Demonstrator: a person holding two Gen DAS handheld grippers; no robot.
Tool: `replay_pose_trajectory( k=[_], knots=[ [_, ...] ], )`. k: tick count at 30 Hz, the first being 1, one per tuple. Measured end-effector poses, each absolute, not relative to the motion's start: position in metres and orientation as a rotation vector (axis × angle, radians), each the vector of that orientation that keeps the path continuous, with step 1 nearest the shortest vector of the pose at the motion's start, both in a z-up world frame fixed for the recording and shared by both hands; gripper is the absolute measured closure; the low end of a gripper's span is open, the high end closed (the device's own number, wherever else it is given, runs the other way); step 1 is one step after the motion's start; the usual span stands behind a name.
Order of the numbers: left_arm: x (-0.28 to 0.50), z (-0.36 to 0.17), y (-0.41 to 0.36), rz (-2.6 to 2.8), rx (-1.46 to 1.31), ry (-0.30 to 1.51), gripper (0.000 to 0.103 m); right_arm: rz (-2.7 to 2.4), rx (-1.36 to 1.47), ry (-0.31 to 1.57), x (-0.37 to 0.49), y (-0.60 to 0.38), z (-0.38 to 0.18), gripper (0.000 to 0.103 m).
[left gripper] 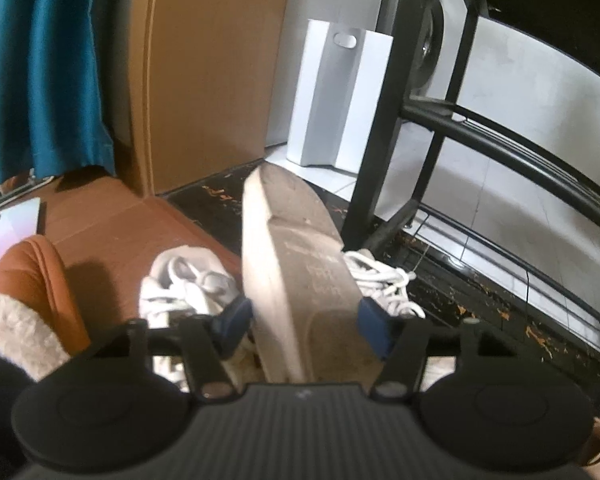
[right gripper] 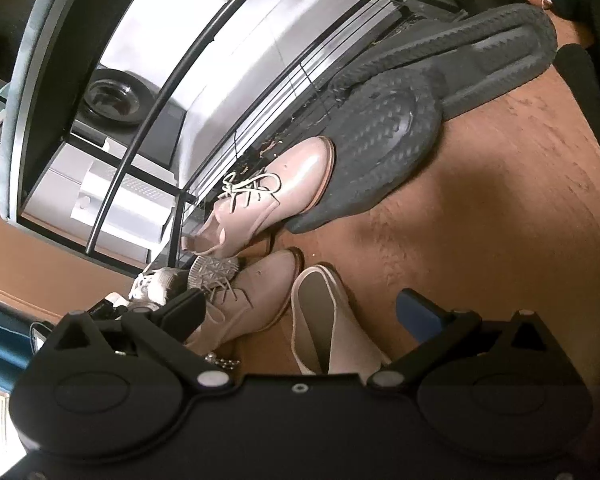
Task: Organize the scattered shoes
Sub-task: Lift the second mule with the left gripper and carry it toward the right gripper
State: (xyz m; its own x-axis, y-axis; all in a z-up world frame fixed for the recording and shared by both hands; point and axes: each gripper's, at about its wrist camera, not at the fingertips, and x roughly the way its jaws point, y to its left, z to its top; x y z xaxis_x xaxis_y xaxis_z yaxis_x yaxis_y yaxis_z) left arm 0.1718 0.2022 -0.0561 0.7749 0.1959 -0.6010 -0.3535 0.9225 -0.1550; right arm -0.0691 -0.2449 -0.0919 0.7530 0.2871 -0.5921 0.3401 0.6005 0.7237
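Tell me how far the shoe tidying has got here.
Early on. Done: nothing shows on the black rack yet. In hand: the left gripper is shut on a beige shoe, sole towards the camera. Left: the right gripper is open and empty over two pink lace-up shoes, a white slip-on and white sneakers, all on the floor.

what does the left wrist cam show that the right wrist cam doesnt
Only the left wrist view: the left gripper clamped on a beige shoe turned sole toward the camera, a white sneaker, a white paper bag and a teal curtain.
Only the right wrist view: the open right gripper, two pink lace-up shoes, a white slip-on and dark mats.
Both: the black metal rack and brown floor.
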Motion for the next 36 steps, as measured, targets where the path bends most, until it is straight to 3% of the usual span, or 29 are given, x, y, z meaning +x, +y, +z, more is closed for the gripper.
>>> replay_pose_trajectory(
  k=[7, 16, 18, 25, 26, 27, 28, 29, 34, 36],
  knots=[
    [0.160, -0.058, 0.200, 0.248, -0.261, 0.572, 0.054, -0.051, 0.979, 0.742, -0.072, -0.249, -0.094, 0.000],
    [0.162, -0.064, 0.207, 0.210, -0.286, 0.560, 0.051, -0.044, 0.990, 0.761, -0.069, -0.246, -0.102, 0.000],
    [0.164, -0.066, 0.208, 0.204, -0.293, 0.570, 0.045, -0.048, 0.998, 0.763, -0.069, -0.247, -0.103, 0.000],
    [0.165, -0.073, 0.223, 0.156, -0.353, 0.586, 0.044, -0.055, 1.023, 0.762, -0.072, -0.250, -0.108, 0.000],
    [0.166, -0.073, 0.225, 0.155, -0.366, 0.587, 0.038, -0.055, 1.024, 0.762, -0.072, -0.251, -0.108, 0.000],
    [0.169, -0.076, 0.228, 0.150, -0.405, 0.607, 0.020, -0.056, 1.025, 0.764, -0.073, -0.251, -0.109, 0.000],
    [0.176, -0.080, 0.228, 0.108, -0.421, 0.648, 0.012, -0.057, 1.028, 0.764, -0.073, -0.252, -0.109, 0.000],
    [0.177, -0.081, 0.227, 0.095, -0.409, 0.655, 0.011, -0.059, 1.030, 0.764, -0.073, -0.252, -0.109, 0.000],
    [0.169, -0.079, 0.215, 0.116, -0.307, 0.617, 0.033, -0.065, 1.036, 0.754, -0.074, -0.256, -0.109, 0.000],
    [0.165, -0.075, 0.222, 0.117, -0.346, 0.600, 0.049, -0.070, 1.047, 0.753, -0.075, -0.258, -0.110, 0.000]
  ],
)
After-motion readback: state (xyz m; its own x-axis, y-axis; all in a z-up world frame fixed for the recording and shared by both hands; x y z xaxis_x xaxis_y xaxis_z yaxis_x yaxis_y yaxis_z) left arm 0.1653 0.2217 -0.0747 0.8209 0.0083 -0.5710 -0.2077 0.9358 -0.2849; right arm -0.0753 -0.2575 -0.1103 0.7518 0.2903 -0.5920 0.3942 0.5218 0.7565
